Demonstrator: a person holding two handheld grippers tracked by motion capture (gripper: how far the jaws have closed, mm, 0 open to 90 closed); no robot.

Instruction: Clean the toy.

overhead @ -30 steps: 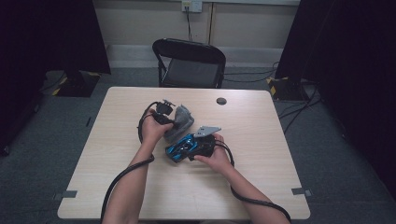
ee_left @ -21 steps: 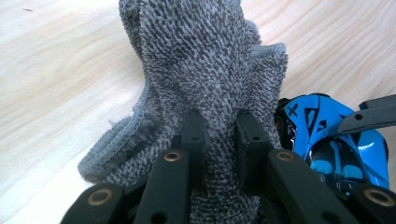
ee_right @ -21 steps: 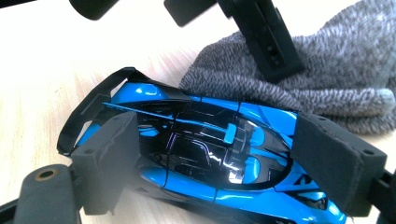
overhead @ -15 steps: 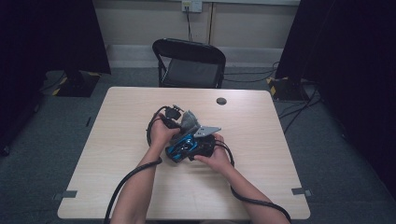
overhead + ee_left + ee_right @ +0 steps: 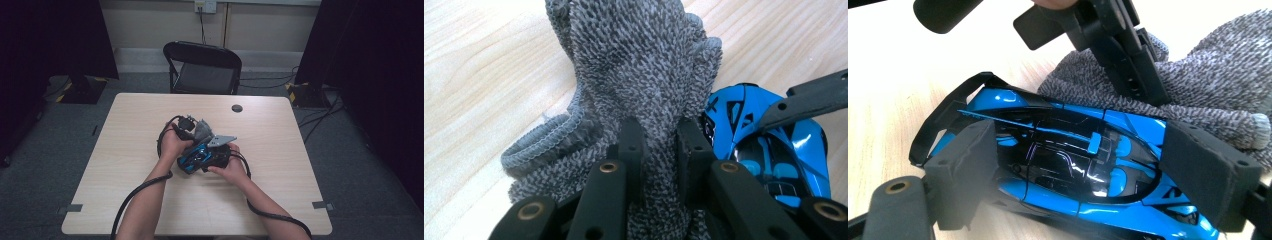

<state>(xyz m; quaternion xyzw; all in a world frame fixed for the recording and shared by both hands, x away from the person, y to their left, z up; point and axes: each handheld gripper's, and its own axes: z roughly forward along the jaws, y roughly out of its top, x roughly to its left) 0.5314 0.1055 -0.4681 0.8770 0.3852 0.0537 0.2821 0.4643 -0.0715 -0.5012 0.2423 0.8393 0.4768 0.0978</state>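
Note:
A blue and black toy car (image 5: 1073,160) lies at the middle of the wooden table (image 5: 125,165). My right gripper (image 5: 1088,167) is shut on it, one pad on each side of the body. A grey knitted cloth (image 5: 639,65) is pinched between the jaws of my left gripper (image 5: 659,130), which is shut on it. The cloth rests against the car (image 5: 769,145) on its far side. In the high view, the left gripper (image 5: 196,136) holds the cloth (image 5: 202,130) just behind the car (image 5: 194,160), and the right gripper (image 5: 210,156) sits over the car.
A small black round object (image 5: 237,108) lies on the table's far side. A black folding chair (image 5: 202,67) stands behind the table. Cables trail from both grippers over the near edge. Grey tape marks (image 5: 322,204) sit at the near corners.
My left gripper has carried the grey cloth right and nearer, up against the car. The right gripper has kept the car in place.

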